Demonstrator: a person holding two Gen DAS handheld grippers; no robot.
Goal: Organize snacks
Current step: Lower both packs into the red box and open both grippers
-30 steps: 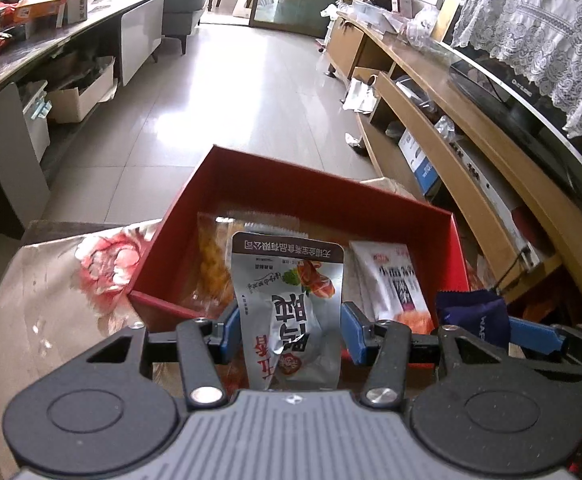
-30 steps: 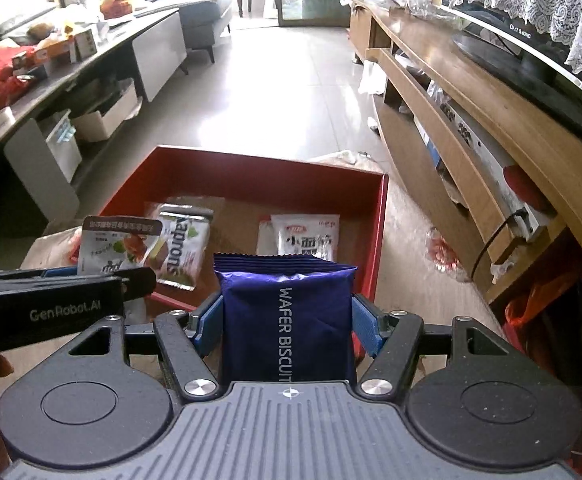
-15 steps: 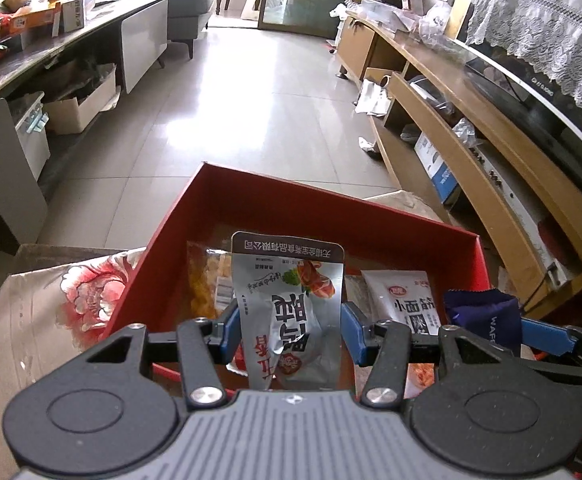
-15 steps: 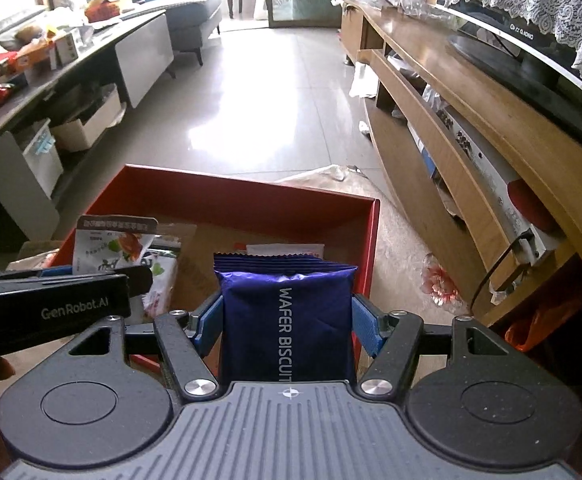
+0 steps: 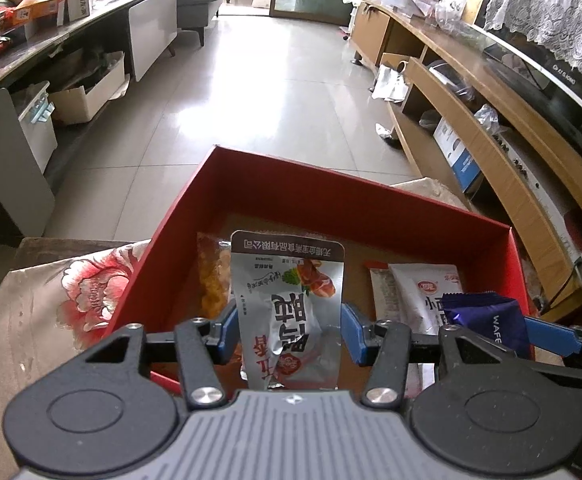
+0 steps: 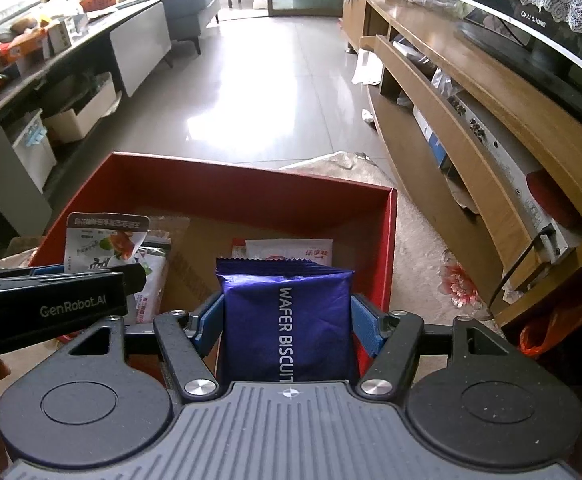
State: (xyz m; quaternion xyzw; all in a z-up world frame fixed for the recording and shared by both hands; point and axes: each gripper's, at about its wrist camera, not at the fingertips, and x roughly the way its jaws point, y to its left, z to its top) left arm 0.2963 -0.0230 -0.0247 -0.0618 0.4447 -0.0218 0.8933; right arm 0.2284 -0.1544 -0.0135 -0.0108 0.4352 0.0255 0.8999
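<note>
Left gripper (image 5: 289,332): blue pads closed against both sides of a silver snack pouch (image 5: 289,308), held upright above the near edge of the red box (image 5: 355,200). Pouch printed upside down with Chinese characters and a picture of sliced meat; the characters are too distorted to read with certainty.

Right gripper (image 6: 287,322): blue pads clamped on a dark blue packet (image 6: 287,316), upright, white lettering "WAFER BISCUIT" running along its length. It sits over the box's near edge, toward the right wall. In the left wrist view the same packet shows at the right, with only "WAFE" legible.

Red box: open-topped, brown cardboard floor. Contents:
- yellow snack bag (image 5: 211,280), flat, near the left wall, partly behind the silver pouch;
- white packet (image 5: 425,296) with a red logo and Chinese text, flat, near the right wall;
- green-and-white packet (image 6: 151,280), flat, left side, partly behind the left gripper's body, which is marked "GenRobot.AI".

Open room: bare cardboard floor along the far wall and through the middle of the box, between the left and right items.

Support: floral cloth (image 5: 51,304) under the box, showing beyond its left and right walls.
</note>
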